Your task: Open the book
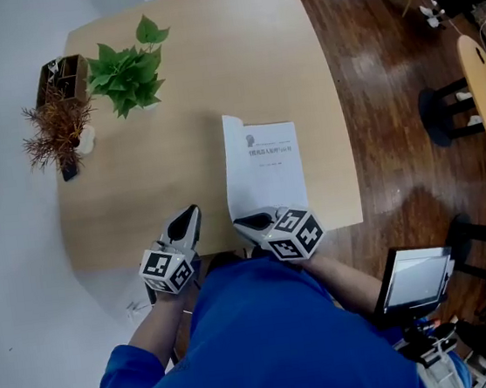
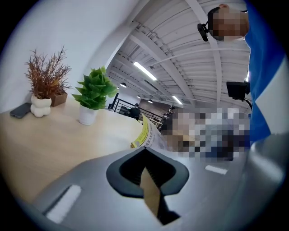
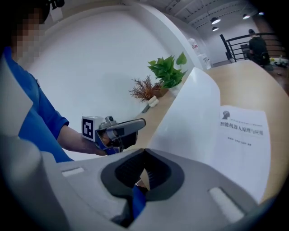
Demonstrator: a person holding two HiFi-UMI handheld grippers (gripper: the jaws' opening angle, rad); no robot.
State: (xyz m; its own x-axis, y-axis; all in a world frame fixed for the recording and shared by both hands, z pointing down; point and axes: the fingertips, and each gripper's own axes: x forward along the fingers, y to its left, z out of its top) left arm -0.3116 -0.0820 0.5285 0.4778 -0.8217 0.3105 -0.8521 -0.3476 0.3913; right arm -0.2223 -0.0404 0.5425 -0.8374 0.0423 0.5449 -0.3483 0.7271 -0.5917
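Plants: dried-twig pot (image 1: 58,132) and green potted plant (image 1: 127,71) stand at the far left of the table (image 1: 234,49), well apart from the book (image 1: 273,163); no likely hazard there.
Left gripper (image 1: 191,218): jaws pressed together on nothing, hovering near the table's near edge, just left of the book and not steadying it.
Book: lies on the near middle of the table with its title page bared and its cover (image 1: 237,172) standing nearly upright along the left side.
Right gripper (image 1: 247,223): jaws closed, apparently pinching the cover's near edge.
Risk: the thin cover could slip from that small pinch and flop shut, or crease if swung quickly. With nothing pinning the pages, the book could drag leftward.
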